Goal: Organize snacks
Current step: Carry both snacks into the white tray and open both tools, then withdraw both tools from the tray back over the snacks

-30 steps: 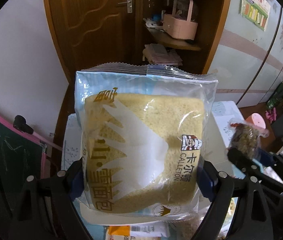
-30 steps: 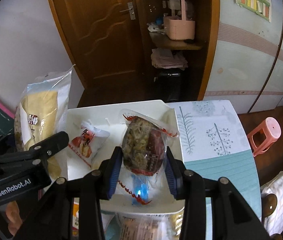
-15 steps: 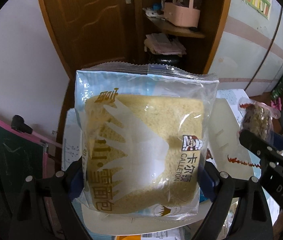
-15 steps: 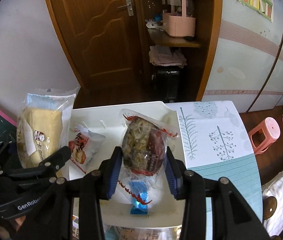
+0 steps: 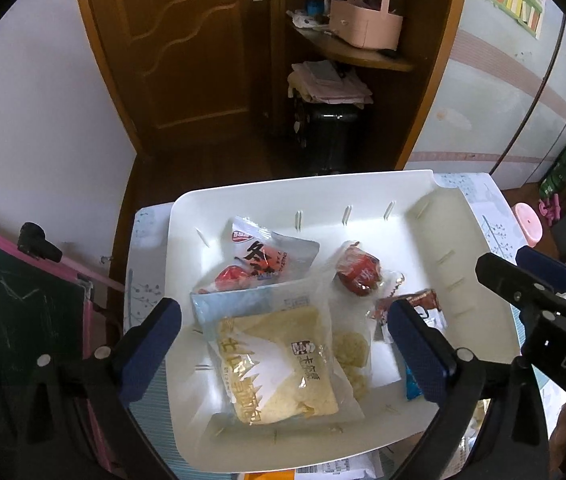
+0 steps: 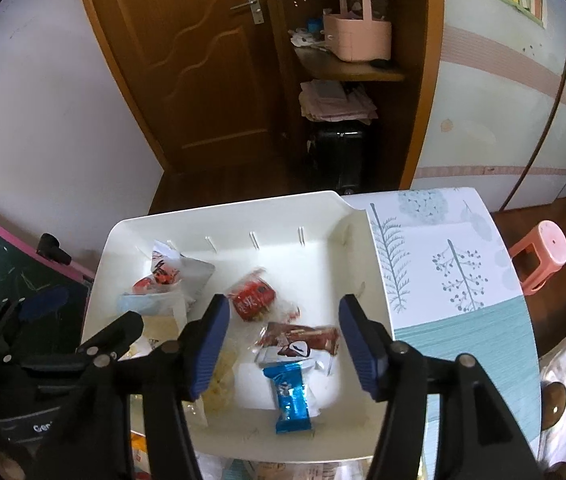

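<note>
A white tray (image 5: pixel 463 216) is seen on a table (image 6: pixel 443 264) printed with grey-blue trees over a teal band, while yellow bread in a pale blue bag (image 5: pixel 279 360), a red-wrapped snack (image 6: pixel 251 297) and a shiny blue packet (image 6: pixel 291 396) are shown between dark blue-padded tools.

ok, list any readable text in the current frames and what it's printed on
"DAS": on the body of the right claw, seen from the left wrist view; cut off at the frame edge.
"Ge": on the body of the left claw, seen from the right wrist view; the rest is hidden.
Bread bag: Chinese characters and a small logo, too blurred to read.
Red-and-white snack bag, blue wrapper, wall poster: print unreadable.
</note>
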`<state>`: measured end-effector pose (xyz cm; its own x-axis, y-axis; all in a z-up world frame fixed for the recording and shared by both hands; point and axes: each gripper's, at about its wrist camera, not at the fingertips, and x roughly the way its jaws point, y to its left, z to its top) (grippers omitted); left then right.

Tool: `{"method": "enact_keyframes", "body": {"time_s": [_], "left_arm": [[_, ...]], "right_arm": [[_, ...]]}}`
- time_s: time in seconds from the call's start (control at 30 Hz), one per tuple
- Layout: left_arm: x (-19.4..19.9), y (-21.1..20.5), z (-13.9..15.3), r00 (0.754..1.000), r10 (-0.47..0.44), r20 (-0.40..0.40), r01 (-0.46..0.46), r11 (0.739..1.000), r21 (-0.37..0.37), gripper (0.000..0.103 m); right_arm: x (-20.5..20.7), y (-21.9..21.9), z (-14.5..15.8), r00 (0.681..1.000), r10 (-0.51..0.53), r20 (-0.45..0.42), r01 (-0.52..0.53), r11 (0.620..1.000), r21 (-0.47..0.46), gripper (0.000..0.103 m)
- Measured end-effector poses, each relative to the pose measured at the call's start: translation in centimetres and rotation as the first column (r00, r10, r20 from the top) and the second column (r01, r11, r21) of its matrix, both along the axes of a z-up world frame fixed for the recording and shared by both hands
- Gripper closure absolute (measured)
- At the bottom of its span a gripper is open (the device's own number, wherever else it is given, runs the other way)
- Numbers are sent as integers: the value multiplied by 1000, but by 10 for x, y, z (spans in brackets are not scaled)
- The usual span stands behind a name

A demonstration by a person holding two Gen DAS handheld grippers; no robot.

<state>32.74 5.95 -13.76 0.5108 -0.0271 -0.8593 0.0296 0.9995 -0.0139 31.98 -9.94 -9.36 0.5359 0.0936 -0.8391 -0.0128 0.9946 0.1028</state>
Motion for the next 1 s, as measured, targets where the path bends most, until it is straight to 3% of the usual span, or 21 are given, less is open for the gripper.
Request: {"method": "enact_keyframes", "body": {"time_s": [0.53, 1.0], "left_arm": [[-28, 7, 21, 999, 31, 26, -31, 999, -31, 0], [-101, -5, 76, 992, 36, 120, -31, 998, -48, 0]], "right_arm": [[-25, 2, 11, 1000, -1, 4, 1, 1000, 0, 45], [-86, -4, 57, 997, 14, 79, -14, 1000, 0, 45]]}}
